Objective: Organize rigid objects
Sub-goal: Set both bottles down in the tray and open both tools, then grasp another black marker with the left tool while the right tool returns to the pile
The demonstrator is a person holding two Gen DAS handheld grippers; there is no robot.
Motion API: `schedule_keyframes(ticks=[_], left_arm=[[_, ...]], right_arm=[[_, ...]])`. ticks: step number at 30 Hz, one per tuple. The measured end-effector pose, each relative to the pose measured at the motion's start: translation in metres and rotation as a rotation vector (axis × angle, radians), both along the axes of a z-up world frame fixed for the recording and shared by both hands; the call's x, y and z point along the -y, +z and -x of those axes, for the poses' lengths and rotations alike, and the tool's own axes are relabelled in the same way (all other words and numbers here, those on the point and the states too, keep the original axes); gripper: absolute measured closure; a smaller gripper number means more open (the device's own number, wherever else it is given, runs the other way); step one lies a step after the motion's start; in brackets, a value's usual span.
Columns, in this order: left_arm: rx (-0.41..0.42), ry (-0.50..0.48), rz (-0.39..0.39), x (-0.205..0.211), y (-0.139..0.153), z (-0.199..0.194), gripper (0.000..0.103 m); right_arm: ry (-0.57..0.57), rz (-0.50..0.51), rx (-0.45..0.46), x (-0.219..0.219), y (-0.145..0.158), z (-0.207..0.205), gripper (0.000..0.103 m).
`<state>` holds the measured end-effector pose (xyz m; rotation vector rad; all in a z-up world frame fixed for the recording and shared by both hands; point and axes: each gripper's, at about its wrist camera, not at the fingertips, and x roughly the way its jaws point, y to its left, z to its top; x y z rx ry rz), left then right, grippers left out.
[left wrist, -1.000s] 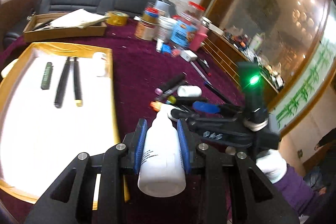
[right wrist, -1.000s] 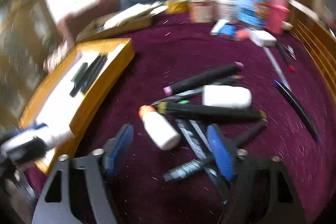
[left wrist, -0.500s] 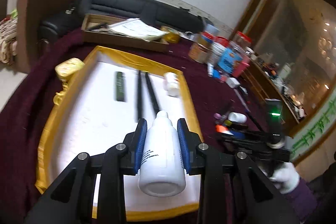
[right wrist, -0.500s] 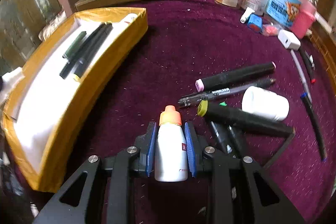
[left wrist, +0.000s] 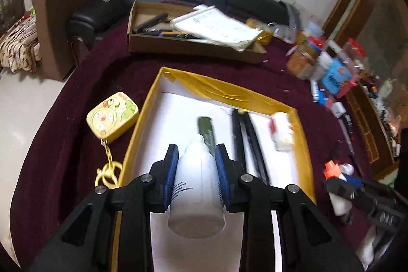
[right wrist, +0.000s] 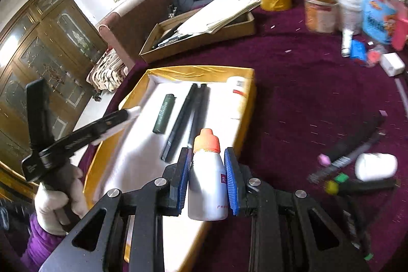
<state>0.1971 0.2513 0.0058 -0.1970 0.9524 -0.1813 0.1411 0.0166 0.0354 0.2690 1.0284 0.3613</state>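
yellow tray (left wrist: 303,144), green lighter (left wrist: 207,130), two pens (left wrist: 246,142)

We see a table (right wrist: 306,83) covered in deep maroon cloth with a short matt nap. The tray (left wrist: 178,78) has glossy gold foil walls and a white paper lining. Both tools have matt black plastic arms, ribbed blue rubbery pads (left wrist: 171,170) and shiny metal pins. The white bottle (left wrist: 196,185) looks like smooth matt plastic; the orange-capped bottle (right wrist: 207,177) is glossier.
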Motion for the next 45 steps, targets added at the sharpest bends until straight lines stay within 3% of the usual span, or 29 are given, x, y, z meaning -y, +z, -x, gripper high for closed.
schedule_keyframes(ticks=[6,12,16,20,23,25,27,33,36,39,42,45], left_arm=[[-0.067,0.025,-0.040,0.002,-0.025,-0.035,0.076],[-0.057,0.017,-0.067,0.007,-0.027,-0.043,0.076],[-0.056,-0.003,-0.045,0.008,-0.026,-0.040,0.068],[-0.031,-0.011,-0.029,0.008,-0.012,-0.028,0.068],[0.023,-0.014,-0.016,0.014,0.012,-0.009,0.067],[0.080,-0.033,0.012,0.025,0.031,0.006,0.051],[0.157,-0.073,0.045,0.051,0.056,0.024,0.042],[0.237,-0.306,0.110,0.168,0.092,0.065,0.041],[0.241,-0.429,0.079,0.238,0.088,0.085,0.041],[0.191,-0.526,0.023,0.299,0.069,0.099,0.041],[0.170,-0.559,-0.078,0.345,0.047,0.111,0.041],[0.125,-0.551,-0.104,0.360,0.031,0.111,0.041]], right_arm=[[-0.023,0.060,-0.061,-0.032,-0.029,-0.041,0.079],[-0.048,0.093,-0.085,-0.040,-0.044,-0.057,0.079],[-0.055,0.109,-0.068,-0.040,-0.041,-0.056,0.078],[-0.074,0.077,-0.030,-0.025,-0.026,-0.043,0.076],[-0.099,0.080,0.050,-0.003,-0.003,-0.014,0.074],[-0.135,0.097,0.118,0.019,0.013,0.016,0.066],[-0.187,0.126,0.175,0.044,0.023,0.046,0.058],[-0.394,0.178,0.238,0.144,0.035,0.144,0.053],[-0.503,0.200,0.220,0.197,0.031,0.190,0.053],[-0.605,0.183,0.201,0.248,0.027,0.233,0.053],[-0.684,0.158,0.194,0.292,0.023,0.274,0.053],[-0.737,0.141,0.190,0.322,0.016,0.302,0.053]])
